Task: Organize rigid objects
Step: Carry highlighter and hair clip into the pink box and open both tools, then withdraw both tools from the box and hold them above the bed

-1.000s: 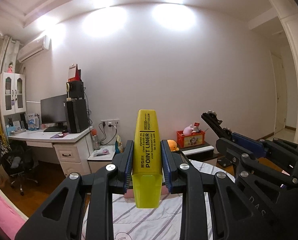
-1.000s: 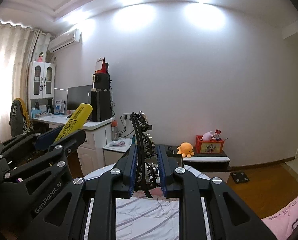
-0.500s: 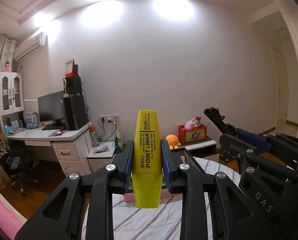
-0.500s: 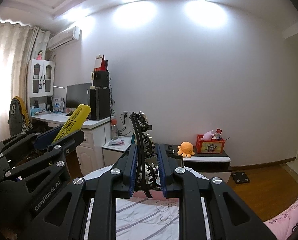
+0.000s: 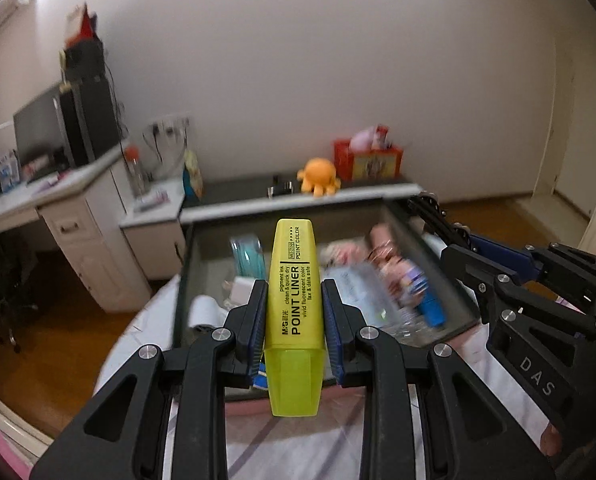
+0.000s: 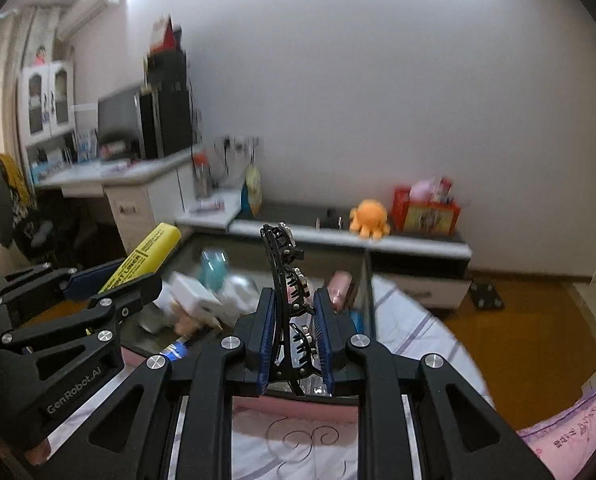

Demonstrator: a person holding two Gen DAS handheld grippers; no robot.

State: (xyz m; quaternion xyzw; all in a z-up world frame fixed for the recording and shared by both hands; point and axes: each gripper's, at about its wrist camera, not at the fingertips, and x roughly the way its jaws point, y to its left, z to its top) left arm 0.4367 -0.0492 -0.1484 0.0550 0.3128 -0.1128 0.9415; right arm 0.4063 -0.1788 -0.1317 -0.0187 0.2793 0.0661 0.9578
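Now tipped down toward the open box [image 5: 450,276] ahead of both fingers; left gripper [image 5: 293,300] clamping the highlighter [image 5: 293,300], right gripper [image 6: 293,316] the hair clip [image 6: 287,276]; drop-off likely next.

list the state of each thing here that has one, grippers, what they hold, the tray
left gripper: shut on the yellow highlighter
yellow highlighter: capped, held upright between the pads
right gripper: shut on the black hair clip
black hair clip: clamped, sticking up past the fingertips
tray: open-topped, already holding a blurred jumble of small items
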